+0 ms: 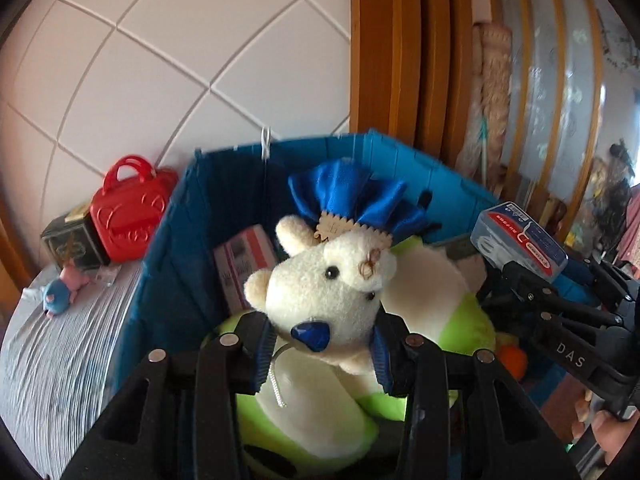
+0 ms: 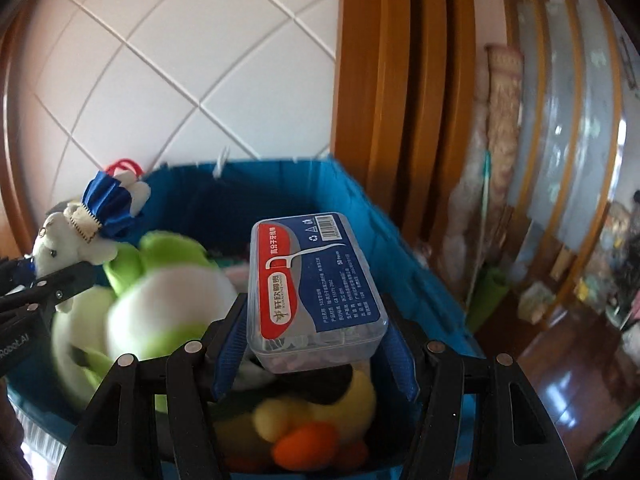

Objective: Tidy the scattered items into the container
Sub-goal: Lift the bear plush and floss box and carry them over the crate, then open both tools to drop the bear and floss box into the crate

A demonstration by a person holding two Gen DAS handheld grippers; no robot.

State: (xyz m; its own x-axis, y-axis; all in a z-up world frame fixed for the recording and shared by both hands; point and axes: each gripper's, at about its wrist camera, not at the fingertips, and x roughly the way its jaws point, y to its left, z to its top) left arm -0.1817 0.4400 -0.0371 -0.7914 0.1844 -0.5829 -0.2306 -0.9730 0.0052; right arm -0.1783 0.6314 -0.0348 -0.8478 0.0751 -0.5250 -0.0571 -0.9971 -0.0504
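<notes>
While white tiled wall (image 1: 224, 40) backs it, blue bin (image 1: 168, 264) sits on striped cloth (image 1: 60, 340).

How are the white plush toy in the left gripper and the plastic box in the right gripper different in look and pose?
The white plush toy is soft and fuzzy, cream with a blue nose and blue bow; the floss pick box is hard, clear plastic with a blue and red label. The toy faces the left gripper; the box shows its printed label to the right gripper, tilted. Both are clamped above the blue bin.
</notes>
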